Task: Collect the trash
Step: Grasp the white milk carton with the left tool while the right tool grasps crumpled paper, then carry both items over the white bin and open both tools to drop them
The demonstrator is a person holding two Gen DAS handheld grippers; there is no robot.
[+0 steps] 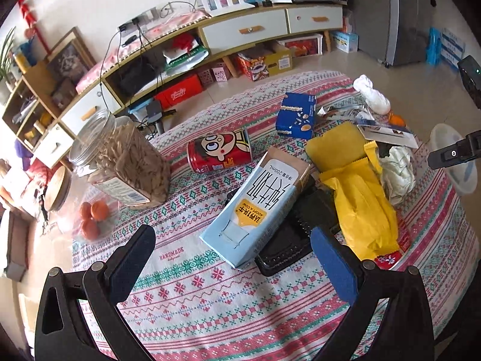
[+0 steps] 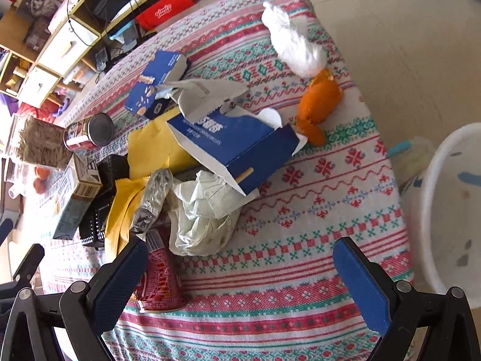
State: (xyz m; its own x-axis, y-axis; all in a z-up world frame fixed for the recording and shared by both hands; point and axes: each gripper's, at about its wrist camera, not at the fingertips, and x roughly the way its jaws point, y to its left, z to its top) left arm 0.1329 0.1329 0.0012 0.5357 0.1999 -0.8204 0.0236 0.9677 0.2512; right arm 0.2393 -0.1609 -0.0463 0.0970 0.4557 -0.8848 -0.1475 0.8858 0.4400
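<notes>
— Grippers, state?
— Left gripper (image 1: 233, 257) spread wide, nothing between the pads, hovering over the patterned table (image 1: 210, 300). Right gripper (image 2: 240, 270) also spread, holding nothing, near the table edge.

— Trash location?
— Scattered on the table. Pale blue milk carton (image 1: 255, 207) lies flat just ahead of the left gripper, leaning on a black tray (image 1: 288, 249). Red can (image 1: 219, 150) on its side behind it. Yellow wrapper (image 1: 363, 207) right of the carton. Torn blue box (image 2: 240, 141) sits atop crumpled white paper (image 2: 204, 216); orange peel (image 2: 318, 105) and white wad (image 2: 294, 42) beyond. White bin (image 2: 448, 210) stands beside the table, right side
</notes>
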